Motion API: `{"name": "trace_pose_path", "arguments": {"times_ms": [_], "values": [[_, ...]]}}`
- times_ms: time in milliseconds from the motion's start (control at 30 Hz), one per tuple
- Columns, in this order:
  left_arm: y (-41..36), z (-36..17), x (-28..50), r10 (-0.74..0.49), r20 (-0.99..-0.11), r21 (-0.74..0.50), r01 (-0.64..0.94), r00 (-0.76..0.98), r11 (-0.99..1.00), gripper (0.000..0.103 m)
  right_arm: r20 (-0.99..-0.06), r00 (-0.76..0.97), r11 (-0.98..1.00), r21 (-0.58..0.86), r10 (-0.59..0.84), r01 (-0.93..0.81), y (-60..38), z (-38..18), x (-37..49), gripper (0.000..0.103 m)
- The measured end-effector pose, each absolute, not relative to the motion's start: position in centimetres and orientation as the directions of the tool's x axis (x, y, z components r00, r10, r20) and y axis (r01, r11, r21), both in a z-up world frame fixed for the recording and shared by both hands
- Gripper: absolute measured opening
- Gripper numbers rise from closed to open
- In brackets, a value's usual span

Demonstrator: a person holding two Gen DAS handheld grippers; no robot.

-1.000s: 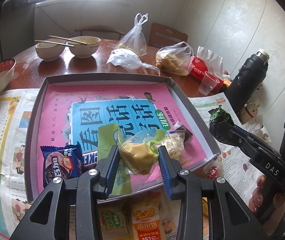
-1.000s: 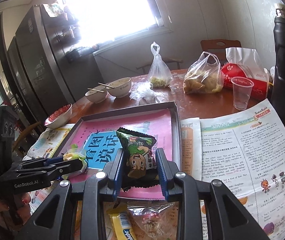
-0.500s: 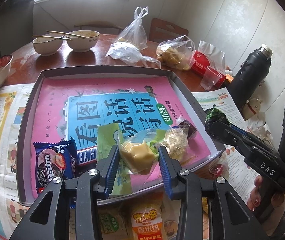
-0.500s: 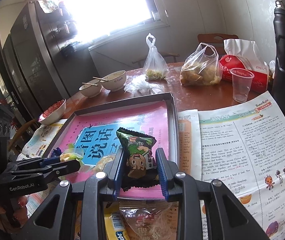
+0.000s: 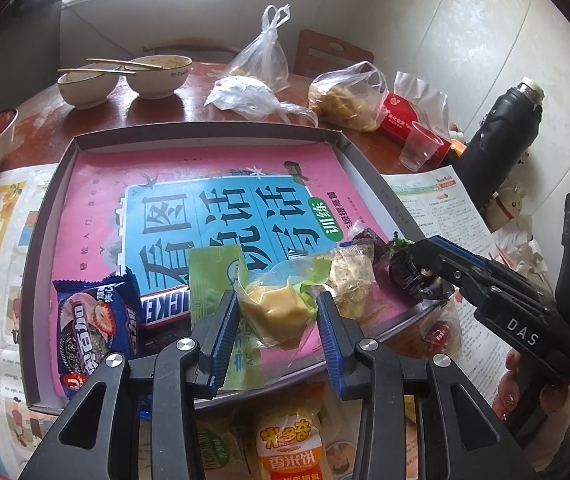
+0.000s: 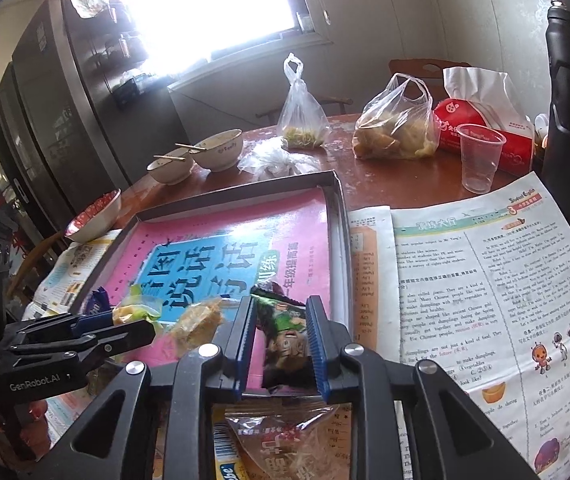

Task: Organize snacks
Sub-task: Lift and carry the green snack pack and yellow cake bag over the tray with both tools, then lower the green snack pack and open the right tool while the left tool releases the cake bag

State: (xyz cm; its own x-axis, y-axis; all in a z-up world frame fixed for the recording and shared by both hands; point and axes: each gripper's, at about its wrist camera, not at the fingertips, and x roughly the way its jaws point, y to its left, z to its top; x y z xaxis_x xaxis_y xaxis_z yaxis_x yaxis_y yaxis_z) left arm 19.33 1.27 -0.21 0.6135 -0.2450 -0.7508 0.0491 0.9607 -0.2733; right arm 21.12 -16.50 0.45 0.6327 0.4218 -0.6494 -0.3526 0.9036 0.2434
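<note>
My left gripper (image 5: pixel 277 300) is shut on a yellow snack in a clear, green-edged wrapper (image 5: pixel 275 312), held over the near edge of the grey tray (image 5: pixel 205 130). In the tray lie a pink and blue book, a blue biscuit packet (image 5: pixel 93 320), a Snickers bar (image 5: pixel 165 306), a green sachet (image 5: pixel 213 272) and a clear-wrapped pastry (image 5: pixel 349 280). My right gripper (image 6: pixel 280 308) has its jaws closing, with its pads pressing a dark green snack packet (image 6: pixel 285 328) at the tray's (image 6: pixel 245 190) near right corner. The left gripper (image 6: pixel 141 322) shows at the left of the right wrist view.
Loose snack packets (image 5: pixel 289 444) lie on newspaper in front of the tray. Behind it stand two bowls with chopsticks (image 5: pixel 157 76), plastic bags (image 5: pixel 345 96), a clear cup (image 6: pixel 479 158), a red tissue pack (image 6: pixel 501 140) and a black flask (image 5: pixel 501 140). A person's hand (image 5: pixel 533 396) holds the right gripper.
The right jaws have squeezed closer on the green packet, which now sits lower and more crumpled between them. The left gripper and its yellow snack have stayed put.
</note>
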Motion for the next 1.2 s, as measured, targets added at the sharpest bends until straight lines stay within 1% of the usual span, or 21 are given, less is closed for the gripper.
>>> {"name": "trace_pose_path", "arguments": {"times_ms": [200, 767, 1200], "values": [[1.0, -0.5, 19.6, -0.249, -0.756, -0.272, 0.056, 0.605, 0.961, 0.041, -0.663, 0.617, 0.902, 0.247, 0.423, -0.353, -16.4, 0.0, 21.4, 0.026], [0.3, -1.2, 20.4, -0.212, -0.768, -0.228, 0.052, 0.604, 0.972, 0.041, -0.67, 0.592, 0.884, 0.231, 0.448, -0.407, -14.8, -0.1, 20.6, 0.026], [0.4, -1.2, 20.5, -0.207, -0.768, -0.221, 0.052, 0.606, 0.974, 0.042, -0.674, 0.574, 0.875, 0.256, 0.466, -0.41, -14.7, -0.2, 20.6, 0.027]]}}
